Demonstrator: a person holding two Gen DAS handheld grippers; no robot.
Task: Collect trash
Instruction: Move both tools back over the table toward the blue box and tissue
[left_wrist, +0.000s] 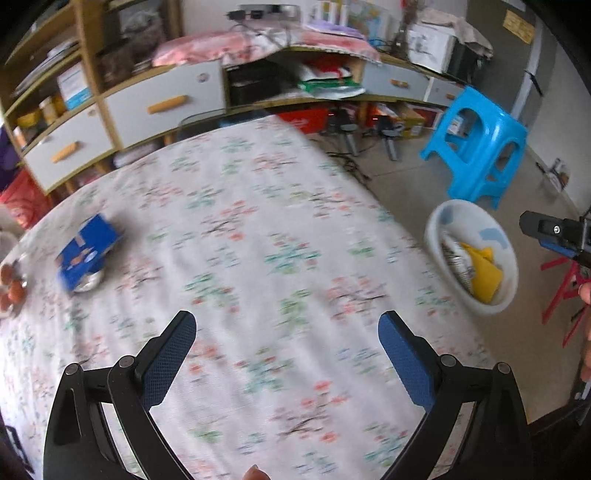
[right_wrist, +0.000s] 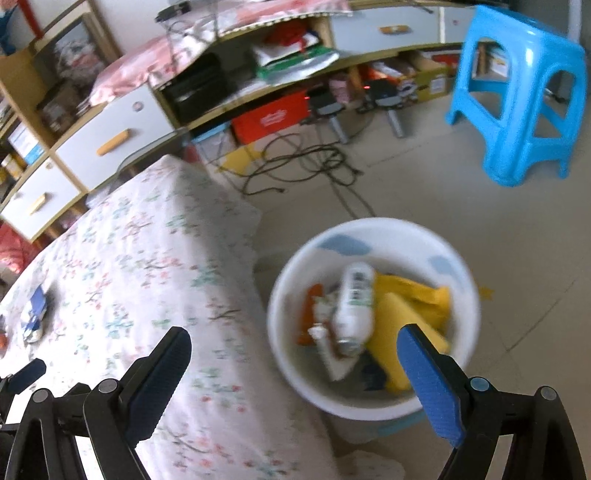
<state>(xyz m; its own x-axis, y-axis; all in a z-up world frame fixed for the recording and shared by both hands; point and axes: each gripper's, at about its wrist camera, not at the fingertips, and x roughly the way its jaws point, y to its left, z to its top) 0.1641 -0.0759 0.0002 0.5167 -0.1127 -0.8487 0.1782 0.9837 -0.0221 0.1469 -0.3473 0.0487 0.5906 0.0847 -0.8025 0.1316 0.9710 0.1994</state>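
A crushed blue carton (left_wrist: 88, 251) lies at the left of the flowered tablecloth (left_wrist: 240, 229), also seen small as the blue carton (right_wrist: 35, 314). My left gripper (left_wrist: 286, 332) hovers over the cloth, open and empty. On the floor off the table's right edge stands a white bin (right_wrist: 373, 317), the same white bin (left_wrist: 471, 254), holding a white bottle (right_wrist: 354, 306), yellow packaging (right_wrist: 410, 306) and an orange scrap (right_wrist: 308, 314). My right gripper (right_wrist: 295, 354) hangs open and empty between the table edge and the bin. The right gripper (left_wrist: 554, 236) shows at the far right of the left wrist view.
A blue plastic stool (right_wrist: 517, 92) stands on the tiled floor beyond the bin. Loose cables (right_wrist: 303, 162) trail near the cabinet (left_wrist: 155, 107) with drawers. Brown round items (left_wrist: 11, 284) sit at the table's left edge. A red frame (left_wrist: 565, 291) stands at the right.
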